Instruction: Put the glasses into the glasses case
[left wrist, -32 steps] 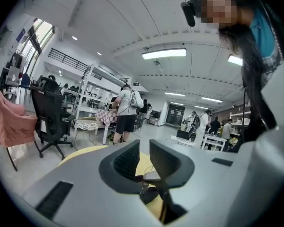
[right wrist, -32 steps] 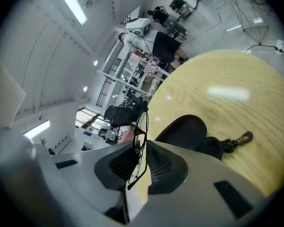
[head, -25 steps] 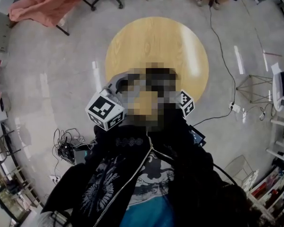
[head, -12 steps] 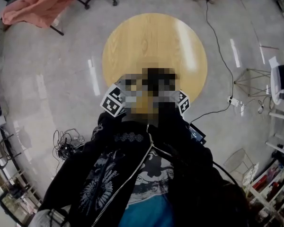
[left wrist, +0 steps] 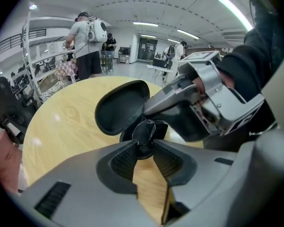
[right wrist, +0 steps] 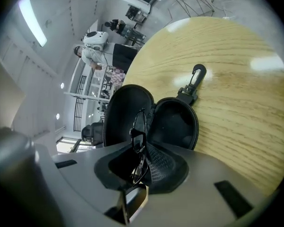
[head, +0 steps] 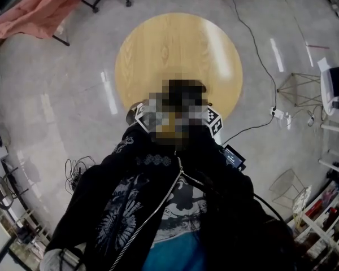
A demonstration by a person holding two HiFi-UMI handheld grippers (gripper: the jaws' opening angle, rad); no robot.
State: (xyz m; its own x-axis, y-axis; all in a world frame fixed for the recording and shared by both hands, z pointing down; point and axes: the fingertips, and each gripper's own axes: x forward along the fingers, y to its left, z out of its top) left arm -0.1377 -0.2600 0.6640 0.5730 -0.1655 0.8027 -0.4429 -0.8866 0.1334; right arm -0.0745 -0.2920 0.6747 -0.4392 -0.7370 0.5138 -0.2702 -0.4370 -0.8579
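A black glasses case lies open on the round wooden table, its lid up and a clip on its far end. Dark-lensed glasses stand edge-on above the case, with my right gripper shut on their frame. In the left gripper view one round lens of the glasses sits between the tips of my left gripper, whose jaws are closing and touch it on both sides. The case and the right gripper lie just beyond. In the head view only the marker cubes show.
The table's near edge is right under the grippers. A chair draped in pink cloth stands at the far left, and a cable runs across the floor at the right. Shelving lines the right side. People stand far behind the table.
In the head view the left gripper's cube has shrunk and slid toward the table's near edge, so it has dropped down beside the right one. The right cube has hardly moved.
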